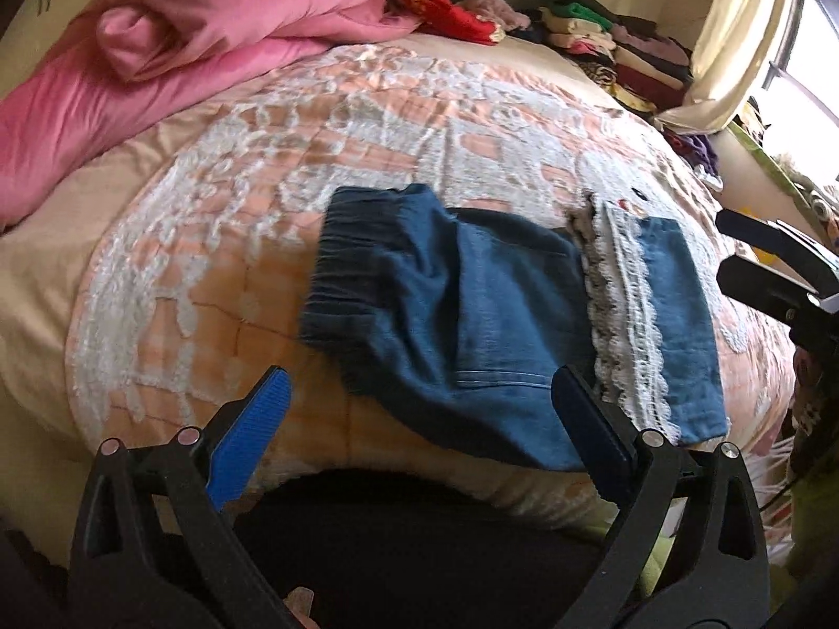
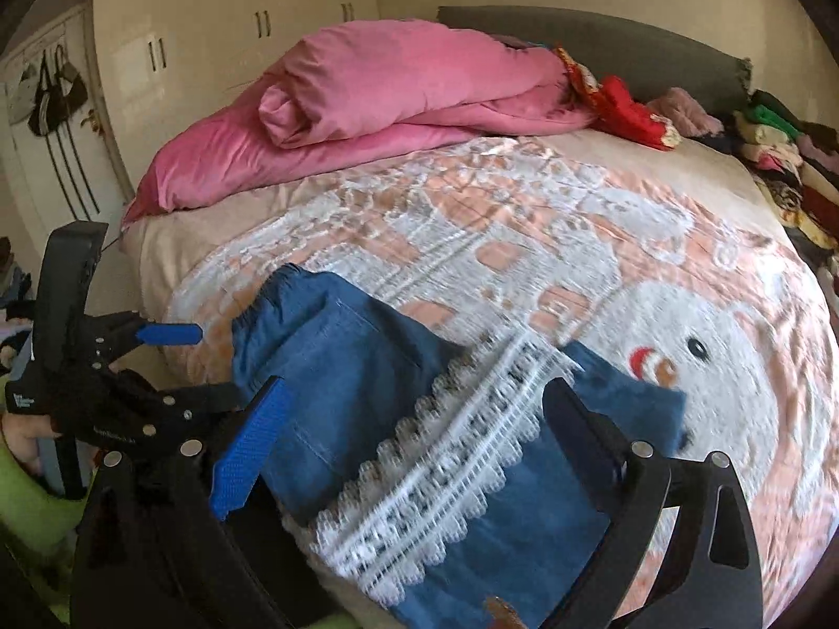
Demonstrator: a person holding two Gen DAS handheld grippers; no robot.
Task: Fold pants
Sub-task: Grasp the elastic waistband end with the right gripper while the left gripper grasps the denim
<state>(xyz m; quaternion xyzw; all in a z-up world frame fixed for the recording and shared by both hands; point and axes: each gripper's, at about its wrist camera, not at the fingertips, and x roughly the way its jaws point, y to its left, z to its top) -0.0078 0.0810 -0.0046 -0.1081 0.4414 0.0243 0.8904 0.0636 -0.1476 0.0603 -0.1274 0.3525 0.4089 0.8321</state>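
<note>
Both grippers hang wide open over the near edge of the peach-and-white patterned bedspread [image 1: 220,220]: left gripper [image 1: 419,403] and right gripper [image 2: 414,409], nothing between their jaws. Folded blue denim pants with a white lace band [image 1: 503,304] lie flat on that bedspread, near its front edge. Beyond them, at the bedspread's far end, sits a rumpled pink quilt [image 2: 398,89].

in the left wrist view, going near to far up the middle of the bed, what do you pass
Left tongs, open with nothing between them → folded blue pants with a white lace band → peach and white bedspread → pink duvet bunched at the head of the bed.
</note>
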